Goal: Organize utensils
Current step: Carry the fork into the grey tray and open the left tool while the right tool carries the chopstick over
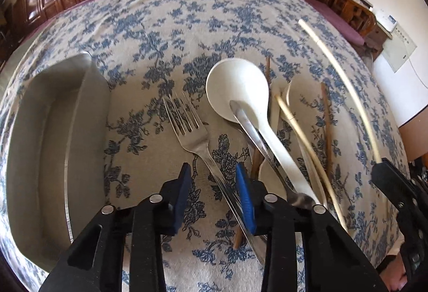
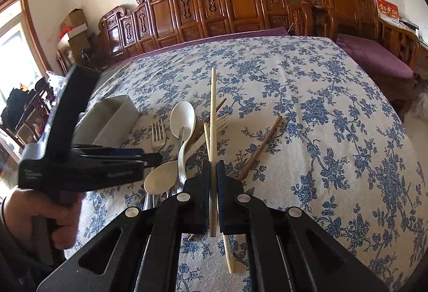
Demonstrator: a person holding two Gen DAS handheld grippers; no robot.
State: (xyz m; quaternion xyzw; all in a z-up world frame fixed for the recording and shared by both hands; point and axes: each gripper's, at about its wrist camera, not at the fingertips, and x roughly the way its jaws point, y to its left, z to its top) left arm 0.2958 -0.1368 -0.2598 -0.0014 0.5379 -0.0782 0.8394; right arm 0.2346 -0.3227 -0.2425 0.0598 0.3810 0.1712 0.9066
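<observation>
My left gripper is open, its blue pads either side of the handle of a steel fork that lies on the floral tablecloth. Right of the fork is a pile: a white ladle spoon, a steel spoon, pale chopsticks and brown chopsticks. My right gripper is shut on a pale chopstick, held above the table and pointing away. That chopstick also shows in the left wrist view. The right gripper's body sits at that view's right edge.
A grey rectangular tray lies left of the fork; it also shows in the right wrist view. A brown chopstick lies apart on the cloth. The left gripper and the hand holding it fill the left. Carved wooden chairs line the far table edge.
</observation>
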